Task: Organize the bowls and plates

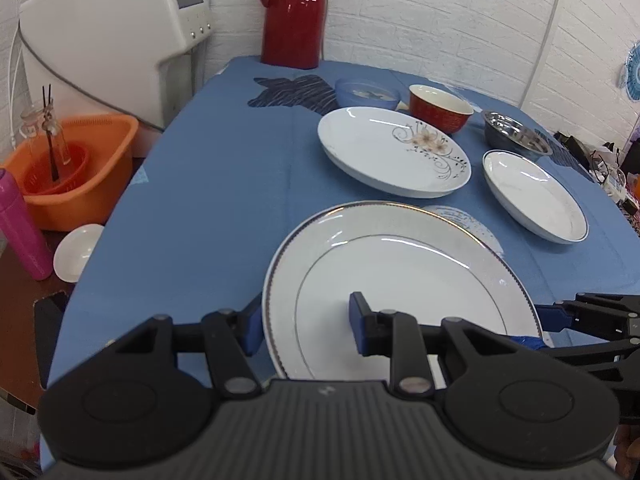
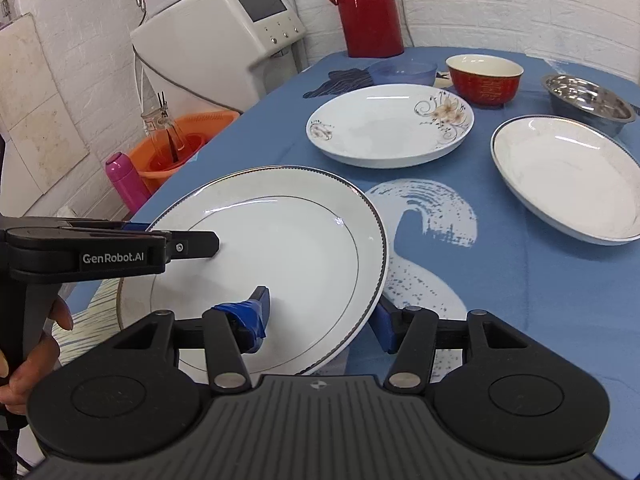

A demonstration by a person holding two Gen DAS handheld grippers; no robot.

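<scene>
A large white plate with a silver rim (image 1: 420,272) (image 2: 288,248) lies at the near edge of the blue table (image 1: 208,200). My left gripper (image 1: 306,324) is open and straddles its left rim, one finger outside and one over the well. My right gripper (image 2: 320,320) is open across the right rim, its taped finger inside the plate. Farther back lie a flower-patterned plate (image 1: 380,152), a plain deep plate (image 1: 532,196), a red bowl (image 1: 440,110), a blue bowl (image 1: 366,94) and a steel bowl (image 1: 516,136).
A red thermos (image 1: 294,16) stands at the table's far edge against the brick wall. Left of the table are a white appliance (image 1: 120,32), an orange basin (image 1: 80,160), a pink bottle (image 1: 20,232) and a small white dish (image 1: 76,252). A person's hand (image 2: 40,340) holds the left gripper.
</scene>
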